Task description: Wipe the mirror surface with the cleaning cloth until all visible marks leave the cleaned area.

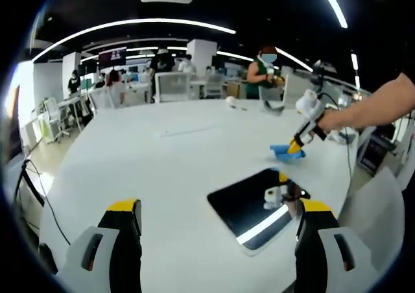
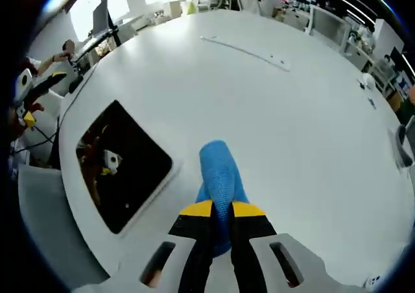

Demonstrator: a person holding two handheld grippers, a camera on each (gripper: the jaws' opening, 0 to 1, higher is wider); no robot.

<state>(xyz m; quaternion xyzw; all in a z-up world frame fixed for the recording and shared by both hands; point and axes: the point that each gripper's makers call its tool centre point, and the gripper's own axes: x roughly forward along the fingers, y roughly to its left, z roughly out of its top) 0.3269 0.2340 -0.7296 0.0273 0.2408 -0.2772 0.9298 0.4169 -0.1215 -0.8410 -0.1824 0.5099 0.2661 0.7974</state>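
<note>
A dark rectangular mirror (image 1: 254, 205) lies flat on the white table (image 1: 162, 170), reflecting a ceiling light strip. My left gripper (image 1: 219, 210) is open above the table's near edge, the mirror just ahead of its right jaw. Beyond the mirror, a person's hand holds my right gripper (image 1: 297, 146) down on the blue cleaning cloth (image 1: 285, 152). In the right gripper view, my right gripper (image 2: 222, 210) is shut on the blue cloth (image 2: 218, 171), which trails onto the table beside the mirror (image 2: 120, 164). The left gripper (image 2: 32, 85) appears at the far left.
The round white table (image 2: 279, 111) stretches far beyond the mirror, with a thin seam line (image 2: 246, 52) and small objects (image 1: 230, 100) near its far edge. Several people, chairs and desks stand behind it. A cable (image 1: 40, 196) hangs at the table's left edge.
</note>
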